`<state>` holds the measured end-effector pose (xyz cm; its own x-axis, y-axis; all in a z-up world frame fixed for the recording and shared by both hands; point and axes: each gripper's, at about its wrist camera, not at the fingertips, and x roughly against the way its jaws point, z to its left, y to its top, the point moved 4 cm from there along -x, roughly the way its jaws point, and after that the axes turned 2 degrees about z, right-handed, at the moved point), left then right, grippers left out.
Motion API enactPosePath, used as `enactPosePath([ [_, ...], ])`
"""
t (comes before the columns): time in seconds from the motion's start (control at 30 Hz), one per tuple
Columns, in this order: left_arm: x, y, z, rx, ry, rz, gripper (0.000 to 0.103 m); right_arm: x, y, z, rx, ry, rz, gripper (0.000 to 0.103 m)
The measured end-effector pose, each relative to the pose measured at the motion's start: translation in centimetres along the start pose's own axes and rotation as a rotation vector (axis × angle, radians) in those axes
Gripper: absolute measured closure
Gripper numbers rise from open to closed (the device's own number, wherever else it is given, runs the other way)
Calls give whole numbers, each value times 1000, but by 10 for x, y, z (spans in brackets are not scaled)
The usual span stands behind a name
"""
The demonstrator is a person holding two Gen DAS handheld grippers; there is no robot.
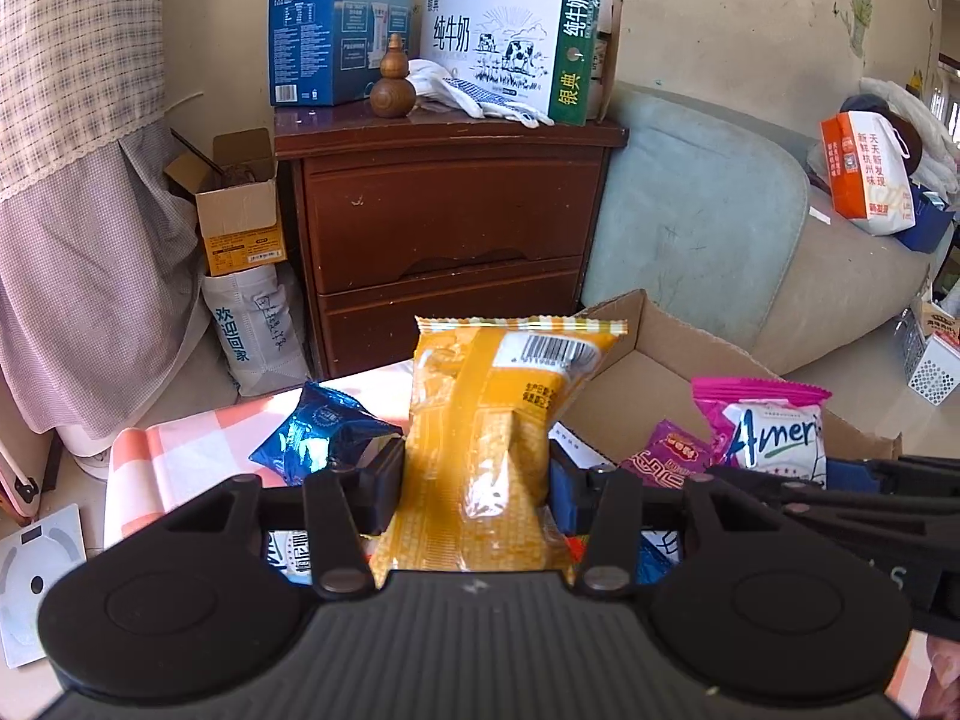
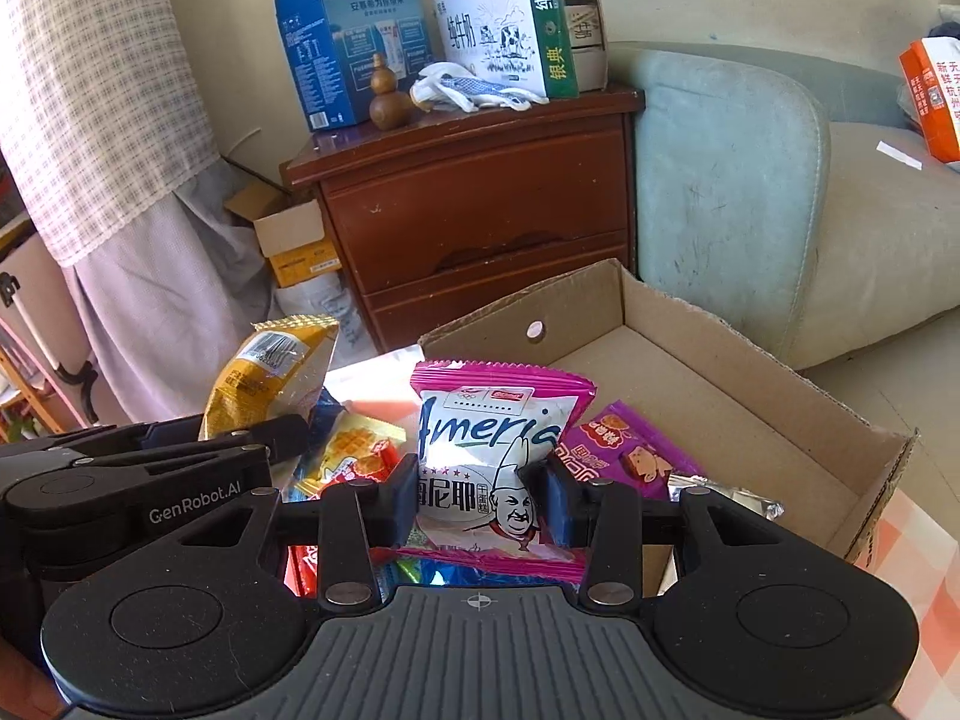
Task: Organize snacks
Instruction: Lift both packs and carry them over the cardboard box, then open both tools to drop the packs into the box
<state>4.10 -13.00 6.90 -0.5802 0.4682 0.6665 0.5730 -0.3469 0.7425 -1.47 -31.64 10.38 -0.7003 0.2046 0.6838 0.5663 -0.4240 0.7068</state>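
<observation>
The yellow snack packet is pinched upright between the jaws of the left gripper, its lower end hidden behind the gripper body. The pink-and-white snack packet is clamped the same way by the jaws of the right gripper, and its bottom seam is cut off by the gripper's housing. Both packets are held above the pile, just beside each other.

Under the right gripper, a waffle-print packet and a purple packet are seen, only partly; the wrappers beneath them are too covered to be told apart. A blue foil packet is seen left of the yellow one, over the checked cloth of the worktop.

Just behind the packets, a cardboard box is seen open, its far part bare; the purple packet and a crumpled foil wrapper lie at its near end, though whether fully inside cannot be told.

Further back, a brown cabinet is topped by a blue carton and a milk carton.
</observation>
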Motion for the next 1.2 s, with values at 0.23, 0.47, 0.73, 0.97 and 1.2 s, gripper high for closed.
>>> enactPosePath([
  [0.23, -16, 7, -23, -1, -60, 6, 57, -4, 9, -26, -37, -64, -6, 63],
  [0.47, -33, 11, -47, 3, -119, 20, 57, -12, 17, -54, -87, -120, 1, 63],
  [0.73, -57, 16, -70, 39, -160, 33, 58, -12, 21, -76, -114, -206, -1, 63],
  [0.97, -69, 12, -88, 50, -197, 51, 57, -14, 22, -88, -104, -286, -9, 61],
  [1.2, -56, 18, -71, 94, -159, 17, 32, -9, 20, -96, -124, -259, -13, 50],
])
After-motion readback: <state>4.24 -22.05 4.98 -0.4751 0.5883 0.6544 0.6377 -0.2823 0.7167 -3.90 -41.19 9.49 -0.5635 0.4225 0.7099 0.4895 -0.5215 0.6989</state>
